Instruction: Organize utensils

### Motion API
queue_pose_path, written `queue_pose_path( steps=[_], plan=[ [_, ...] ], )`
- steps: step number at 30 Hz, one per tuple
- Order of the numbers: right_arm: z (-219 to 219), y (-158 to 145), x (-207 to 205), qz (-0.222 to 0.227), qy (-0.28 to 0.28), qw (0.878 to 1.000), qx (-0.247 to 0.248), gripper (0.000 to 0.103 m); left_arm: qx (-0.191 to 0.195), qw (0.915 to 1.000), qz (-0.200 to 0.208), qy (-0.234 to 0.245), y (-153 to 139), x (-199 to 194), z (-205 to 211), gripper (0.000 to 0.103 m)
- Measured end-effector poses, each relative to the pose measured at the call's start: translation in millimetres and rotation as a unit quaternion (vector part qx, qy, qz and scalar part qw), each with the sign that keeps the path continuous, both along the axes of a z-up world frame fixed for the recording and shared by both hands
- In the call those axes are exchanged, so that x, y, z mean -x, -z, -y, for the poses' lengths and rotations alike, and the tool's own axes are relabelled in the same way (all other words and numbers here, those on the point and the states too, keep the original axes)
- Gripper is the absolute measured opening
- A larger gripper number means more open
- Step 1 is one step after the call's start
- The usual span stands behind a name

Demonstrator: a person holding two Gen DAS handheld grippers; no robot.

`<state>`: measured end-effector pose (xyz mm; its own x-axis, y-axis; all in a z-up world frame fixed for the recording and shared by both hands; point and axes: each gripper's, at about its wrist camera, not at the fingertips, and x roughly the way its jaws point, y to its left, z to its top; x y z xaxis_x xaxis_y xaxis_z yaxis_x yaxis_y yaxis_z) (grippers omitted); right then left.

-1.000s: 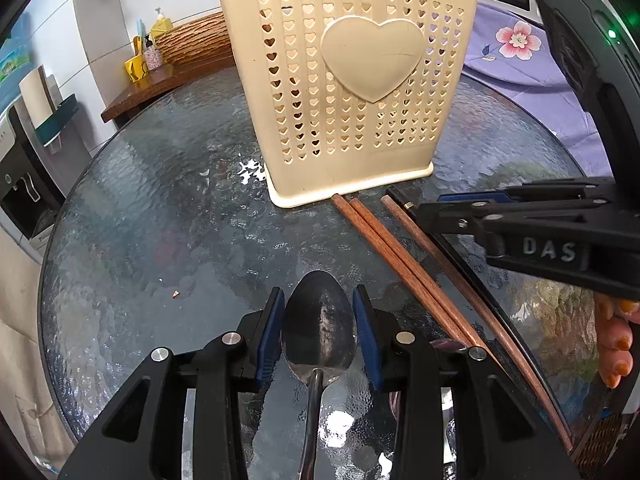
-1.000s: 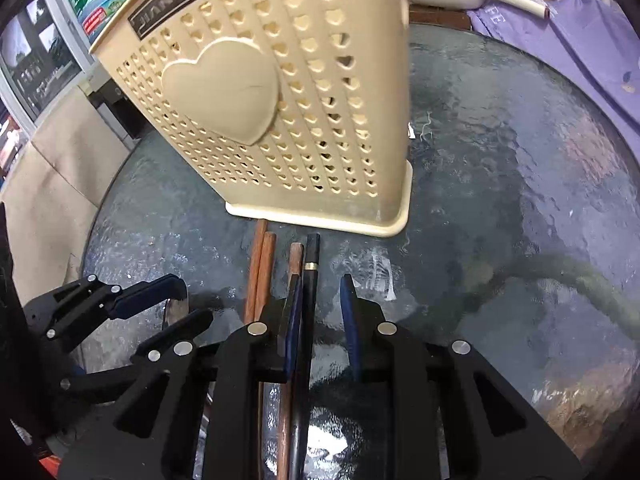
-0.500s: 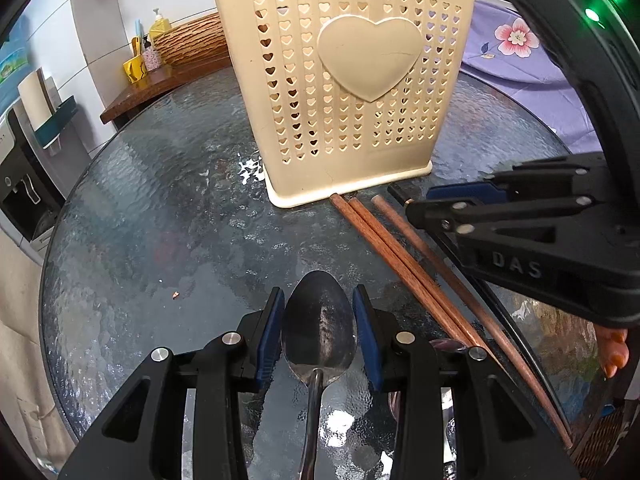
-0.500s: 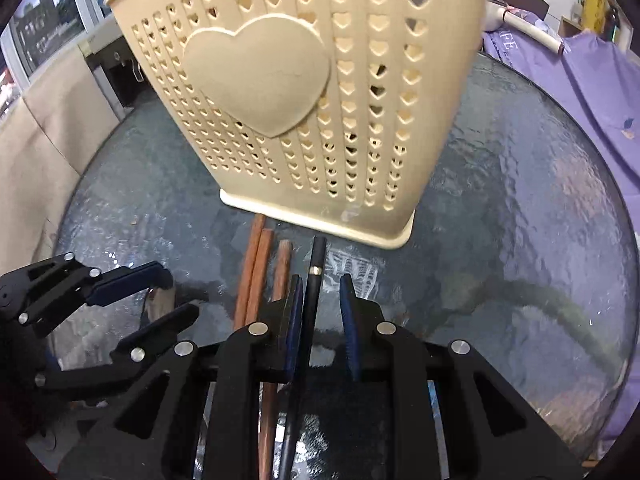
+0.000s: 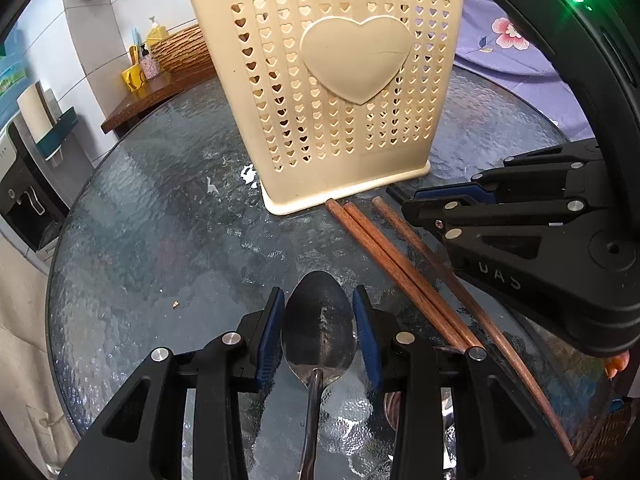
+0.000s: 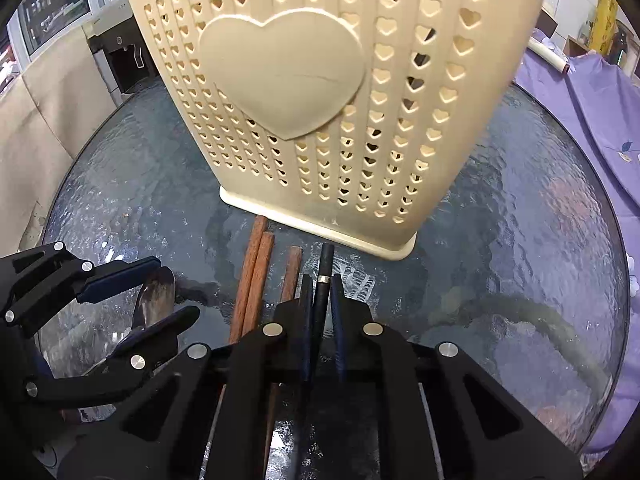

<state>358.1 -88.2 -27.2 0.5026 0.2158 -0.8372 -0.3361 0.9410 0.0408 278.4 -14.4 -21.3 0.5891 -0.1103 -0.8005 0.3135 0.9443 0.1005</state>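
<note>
The right tool (image 6: 321, 300) has just been closing, and its blue pads now clench the black chopstick (image 6: 325, 268) just behind that stick's silver band; the black tip pokes out beyond the pads toward the holder. In the left wrist view the same tool (image 5: 416, 200) reaches in from the right edge, low over the tabletop.

The left tool (image 5: 319, 322) has its blue pads on either side of a metal spoon (image 5: 319, 320), right at the edges of the bowl. Whether the pads actually press on the bowl I cannot tell. The spoon's handle runs back toward the camera between the fingers. From the right wrist view this tool (image 6: 148, 300) sits at the near left with the spoon's bowl (image 6: 154, 294) between its pads.

Three brown wooden chopsticks (image 6: 256, 276) lie on the glass between the two tools: two touching side by side, the third just beside the black one. Their far ends stop just short of the holder's base.

The cream utensil holder (image 5: 340, 92) stands upright on the far side, pierced with small heart holes, bearing a large raised heart and a "JIANHAO" label.

Everything rests on a round, dark, textured glass tabletop (image 5: 160, 220). A purple floral cloth (image 6: 592, 120) lies beyond its right edge.
</note>
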Motion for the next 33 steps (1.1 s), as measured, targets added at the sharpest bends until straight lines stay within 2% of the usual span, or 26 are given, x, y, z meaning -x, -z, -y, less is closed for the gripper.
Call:
queue_pose_path(
  steps=[4,9,17,26,33],
  plan=[
    [19,-1,1,-0.005,0.009,0.999,-0.041,0.008,0.002,1.0,0.007,-0.001,-3,1,1,0.035],
    [35,-12,8,0.014,0.01,0.997,-0.073,0.008,0.027,0.999,0.036,-0.001,-21,4,-6,0.035],
    [54,-61,34,0.09,0.005,0.991,-0.101,0.008,0.073,0.9942,0.078,-0.002,-57,10,-16,0.035],
    [79,-121,69,0.157,-0.003,0.979,-0.126,0.008,0.101,0.9885,0.113,-0.002,-92,21,-25,0.034],
    [91,-147,86,0.184,-0.017,0.974,-0.127,0.008,0.11,0.9852,0.132,-0.003,-106,31,-23,0.034]
  ],
)
